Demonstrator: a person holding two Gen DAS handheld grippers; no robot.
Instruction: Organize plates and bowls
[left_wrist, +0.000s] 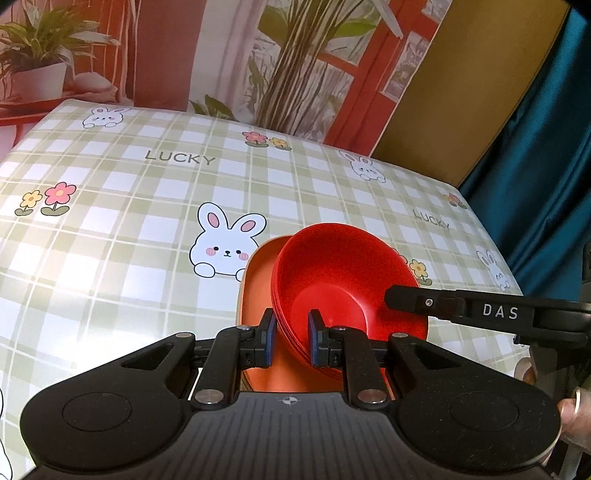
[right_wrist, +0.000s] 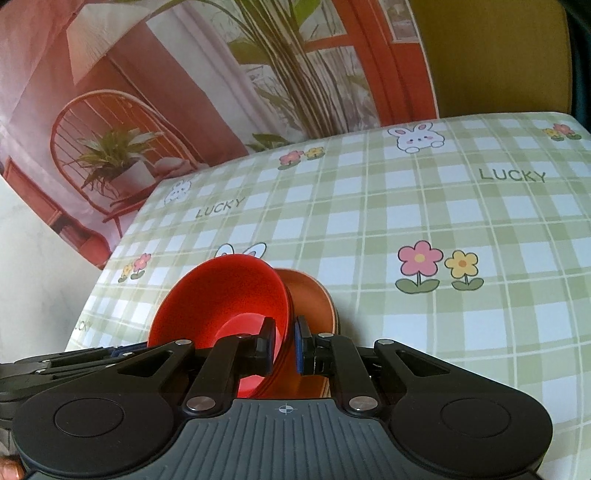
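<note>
You hold a stack of red bowls (left_wrist: 332, 280) tilted over an orange plate (left_wrist: 258, 291), the landmark here. Left gripper (left_wrist: 291, 338) fingers clamp the stack's near rim; right gripper (right_wrist: 284, 341) fingers pinch its opposite rim. They look like light, stiff, slick plastic, so grip rims. The bench (left_wrist: 122, 236) lies open beyond the plate; its edge is close behind.

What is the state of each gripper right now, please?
Left gripper: shut on the rim of the stack of red bowls.
Right gripper: shut on the opposite rim of the same stack.
</note>
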